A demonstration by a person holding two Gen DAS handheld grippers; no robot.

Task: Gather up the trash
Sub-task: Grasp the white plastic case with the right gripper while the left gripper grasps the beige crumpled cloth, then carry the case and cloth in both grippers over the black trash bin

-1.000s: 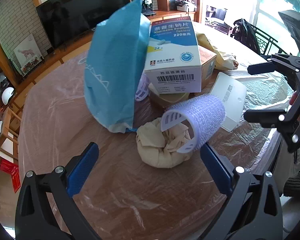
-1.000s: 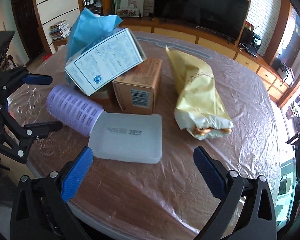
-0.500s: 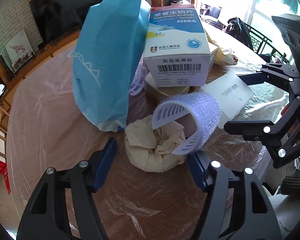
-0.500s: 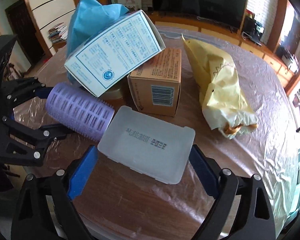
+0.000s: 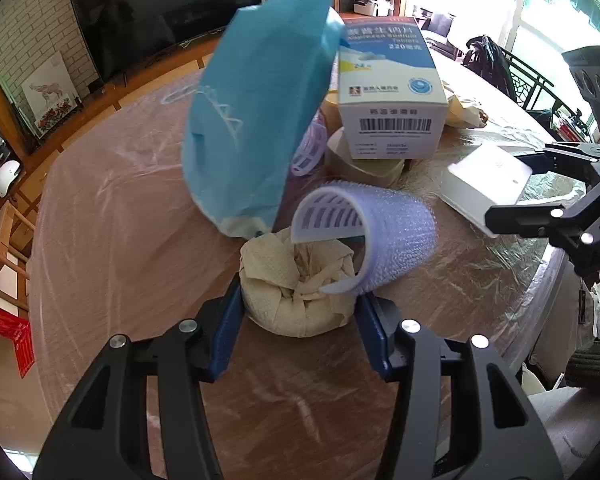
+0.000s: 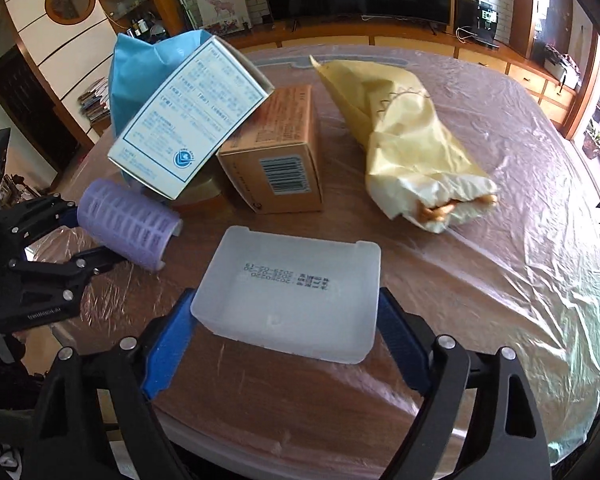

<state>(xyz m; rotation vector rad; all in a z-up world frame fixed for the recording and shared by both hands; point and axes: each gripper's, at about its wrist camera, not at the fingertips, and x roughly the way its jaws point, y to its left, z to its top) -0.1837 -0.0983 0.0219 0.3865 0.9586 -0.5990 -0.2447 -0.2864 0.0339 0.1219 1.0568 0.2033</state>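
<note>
Left wrist view: the left gripper [image 5: 298, 320] clamps its blue pads on the crumpled paper wad [image 5: 296, 290], just below the lilac hair roller [image 5: 376, 236].

Right wrist view: the right gripper [image 6: 286, 338] clamps the translucent plastic tray [image 6: 292, 292], right of that roller [image 6: 128, 222].

Crumpled beige paper wad [image 5: 296, 292] beside purple roller [image 5: 380, 236]; translucent plastic tray [image 6: 296, 296], apparently upside down.
</note>
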